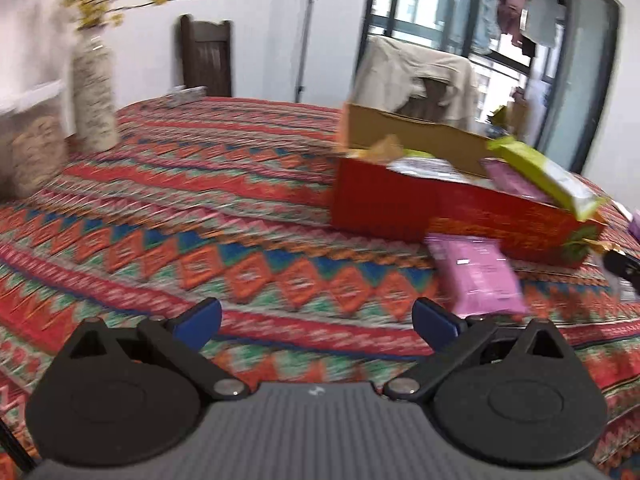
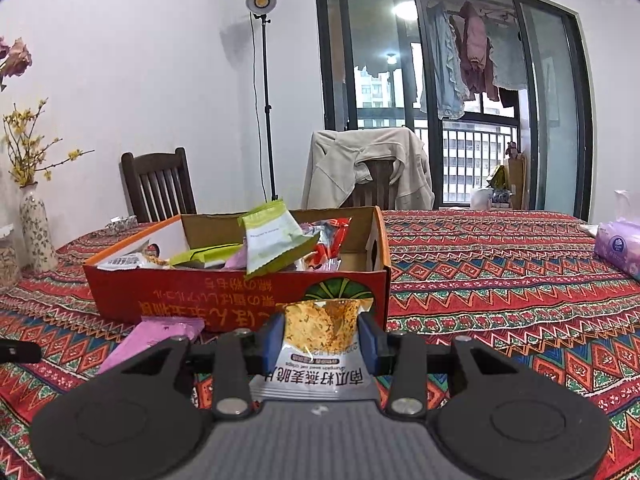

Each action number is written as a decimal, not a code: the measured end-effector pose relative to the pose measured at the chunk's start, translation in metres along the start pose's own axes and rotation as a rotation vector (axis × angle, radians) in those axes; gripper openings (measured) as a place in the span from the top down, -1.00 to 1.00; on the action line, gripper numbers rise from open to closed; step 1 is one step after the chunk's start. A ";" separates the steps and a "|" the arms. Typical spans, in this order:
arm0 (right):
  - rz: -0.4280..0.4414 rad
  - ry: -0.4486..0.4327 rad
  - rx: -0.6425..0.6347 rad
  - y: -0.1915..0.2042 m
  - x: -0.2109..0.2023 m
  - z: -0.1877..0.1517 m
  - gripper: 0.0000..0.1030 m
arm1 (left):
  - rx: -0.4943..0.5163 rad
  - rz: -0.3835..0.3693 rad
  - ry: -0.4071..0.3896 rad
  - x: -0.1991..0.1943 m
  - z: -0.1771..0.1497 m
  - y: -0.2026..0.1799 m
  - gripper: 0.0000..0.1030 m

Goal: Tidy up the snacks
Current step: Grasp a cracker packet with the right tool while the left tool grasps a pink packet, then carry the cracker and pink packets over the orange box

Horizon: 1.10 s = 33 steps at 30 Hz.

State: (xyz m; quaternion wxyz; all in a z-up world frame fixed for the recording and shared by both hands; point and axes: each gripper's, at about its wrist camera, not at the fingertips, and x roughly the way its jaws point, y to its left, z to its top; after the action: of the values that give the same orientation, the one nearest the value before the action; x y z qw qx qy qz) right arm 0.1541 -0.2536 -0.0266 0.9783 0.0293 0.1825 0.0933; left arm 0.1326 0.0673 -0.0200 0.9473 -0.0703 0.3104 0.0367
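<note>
Most snacks are already piled in the red box (image 2: 236, 300). The right gripper (image 2: 322, 340) has its jaws clamped on a crisp packet (image 2: 320, 344), just short of the box's near wall, long axis pointing straight ahead at the box. A pink packet (image 1: 476, 276) lies flat on the tablecloth (image 1: 200, 240) beside the box, lengthwise away from the box. The left gripper (image 1: 316, 320) hangs wide and empty.

A patterned red tablecloth (image 2: 500, 280) covers the bench. At nine o'clock stands a floral vase (image 2: 36, 232) of yellow blossom twigs (image 2: 24, 148). A dark wooden chair (image 2: 158, 188) sits at ten o'clock, a light stand (image 2: 264, 92) at twelve. A beige jacket (image 2: 368, 164) drapes a second chair. Laundry (image 2: 472, 56) hangs behind the glass door at one o'clock. A purple tissue pack (image 2: 616, 248) lies at three o'clock.
</note>
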 end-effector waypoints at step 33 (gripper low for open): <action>0.011 -0.012 0.021 -0.003 -0.002 0.000 0.24 | 0.017 0.019 0.083 0.064 0.015 -0.123 -0.22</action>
State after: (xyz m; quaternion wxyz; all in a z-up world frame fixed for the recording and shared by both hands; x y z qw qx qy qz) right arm 0.1530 -0.2568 -0.0264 0.9785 0.0414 0.1772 0.0968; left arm 0.2068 -0.0502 -0.0329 0.9339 -0.0608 0.3501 0.0399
